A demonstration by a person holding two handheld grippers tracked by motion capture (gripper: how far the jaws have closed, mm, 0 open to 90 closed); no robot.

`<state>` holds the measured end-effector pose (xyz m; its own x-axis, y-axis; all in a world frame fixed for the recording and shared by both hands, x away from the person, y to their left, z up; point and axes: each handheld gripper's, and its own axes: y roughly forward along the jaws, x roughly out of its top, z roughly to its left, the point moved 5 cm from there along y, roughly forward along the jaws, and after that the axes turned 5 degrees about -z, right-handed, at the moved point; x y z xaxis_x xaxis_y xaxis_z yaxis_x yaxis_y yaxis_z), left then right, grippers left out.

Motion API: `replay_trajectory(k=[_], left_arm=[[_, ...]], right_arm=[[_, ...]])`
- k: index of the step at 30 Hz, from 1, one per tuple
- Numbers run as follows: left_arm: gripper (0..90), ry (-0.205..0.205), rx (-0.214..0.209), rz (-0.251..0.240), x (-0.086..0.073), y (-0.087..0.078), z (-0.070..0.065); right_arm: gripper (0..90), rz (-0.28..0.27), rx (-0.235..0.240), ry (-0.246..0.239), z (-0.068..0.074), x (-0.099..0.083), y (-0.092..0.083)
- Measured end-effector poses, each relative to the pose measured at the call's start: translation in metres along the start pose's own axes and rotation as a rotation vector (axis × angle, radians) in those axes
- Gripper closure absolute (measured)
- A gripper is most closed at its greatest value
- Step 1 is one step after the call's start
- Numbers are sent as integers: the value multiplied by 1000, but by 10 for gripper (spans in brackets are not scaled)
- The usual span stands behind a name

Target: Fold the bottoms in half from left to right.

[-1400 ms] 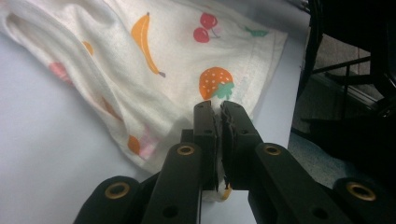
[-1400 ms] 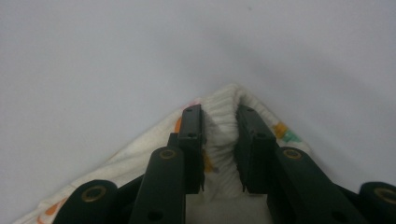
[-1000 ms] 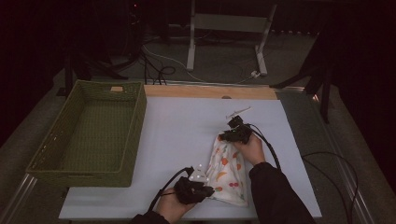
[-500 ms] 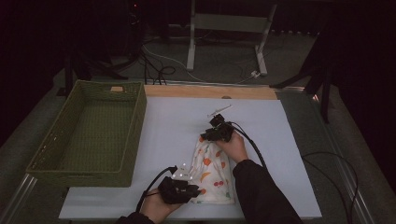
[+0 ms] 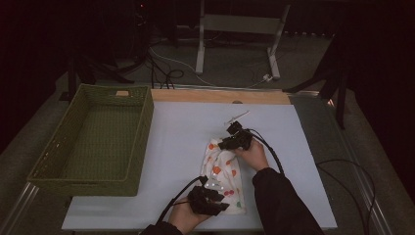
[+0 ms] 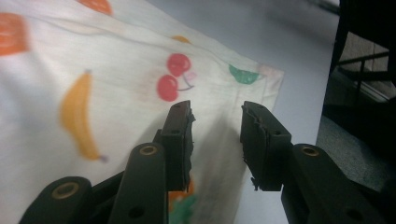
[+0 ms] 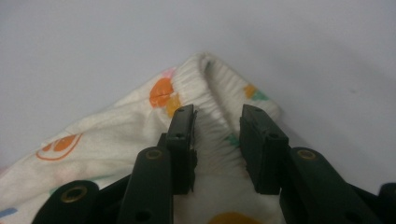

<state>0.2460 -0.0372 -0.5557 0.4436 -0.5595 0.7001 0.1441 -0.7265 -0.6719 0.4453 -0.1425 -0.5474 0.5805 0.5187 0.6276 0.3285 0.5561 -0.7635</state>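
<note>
White fruit-print cloth [image 5: 225, 178] lies on the tabletop [image 5: 186, 132]; left fingers [image 6: 180, 135] just opening narrowly over its near edge, right fingers [image 7: 182, 140] closing, astride its far elastic hem.

Cream cloth [image 5: 225, 176] with fruit print: red cherries, yellow banana, oranges. Green wicker basket [image 5: 142, 127]. White table [image 5: 186, 127].

The white worktop [image 5: 181, 147] carries 1 fruit-print cloth [image 5: 226, 178], lying toward its near edge, and 1 small pale stick-like item [image 5: 237, 117] near its far edge. 1 green woven basket [image 5: 142, 127] stands along its left edge, and 1 wooden strip [image 5: 220, 96] runs along its far edge. 2 hand-held grippers are over the cloth, the left gripper [image 5: 220, 197] and the right gripper [image 5: 226, 143], and 2 metal stand legs [image 5: 199, 49] rise beyond the far edge.
</note>
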Motion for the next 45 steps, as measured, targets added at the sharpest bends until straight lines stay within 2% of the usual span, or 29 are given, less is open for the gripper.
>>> replay_trajectory(k=[2, 4, 8, 12, 16, 21, 23, 27, 29, 30, 32, 34, 35, 36, 37, 40, 42, 43, 44, 45], left_arm=[[654, -3, -6, -8, 2, 3, -2], [732, 13, 1, -6, 2, 5, -2], [898, 9, -7, -3, 4, 7, -2], [900, 3, -23, -7, 4, 6, -3], [900, -2, -58, -22, 5, 3, -8], [900, -9, -79, -39, 9, 3, -12], [900, -5, -81, -38, 10, 3, -12], [900, -4, -81, -40, 11, 3, -12], [900, 1, -55, -39, 11, 4, -10], [884, 2, -41, -41, 12, 5, -10], [774, -12, -46, -38, 13, 7, -9], [689, -13, -44, -39, 14, 10, -9], [689, -10, -39, -30, 14, 12, -10], [633, -9, -34, -18, 16, 18, -12], [633, -9, -34, -18, 16, 18, -12], [657, 15, -10, -8, 18, 25, -15], [821, 25, 0, 1, 19, 27, -15], [821, 30, 14, 5, 20, 27, -15], [893, 23, 9, 3, 21, 27, -14], [897, 23, 9, 3, 21, 27, -14]], right_arm=[[708, 9, -3, -22, 2, 0, 3], [759, 13, -15, -37, 4, 0, 5], [803, 10, -28, -56, 6, 4, 3], [834, -23, -39, -67, 7, 10, -1], [843, -33, -58, -76, 7, 17, -3], [844, -46, -67, -84, 10, 30, -5], [843, -49, -76, -104, 10, 35, -4], [838, -53, -93, -101, 11, 39, 0], [797, -36, -81, -80, 10, 35, 8], [757, -24, -85, -71, 9, 33, 10], [694, -17, -77, -54, 8, 29, 11], [680, -16, -77, -59, 6, 28, 10], [660, -16, -73, -49, 5, 26, 8], [660, -21, -67, -40, 2, 23, 3], [660, -21, -67, -40, 2, 23, 3], [683, -17, -62, -42, 0, 19, 1], [715, -15, -56, -31, 0, 18, 1], [753, -17, -58, -37, 1, 17, 2], [795, -8, -55, -43, 4, 16, 4], [795, -8, -55, -43, 4, 16, 4]])
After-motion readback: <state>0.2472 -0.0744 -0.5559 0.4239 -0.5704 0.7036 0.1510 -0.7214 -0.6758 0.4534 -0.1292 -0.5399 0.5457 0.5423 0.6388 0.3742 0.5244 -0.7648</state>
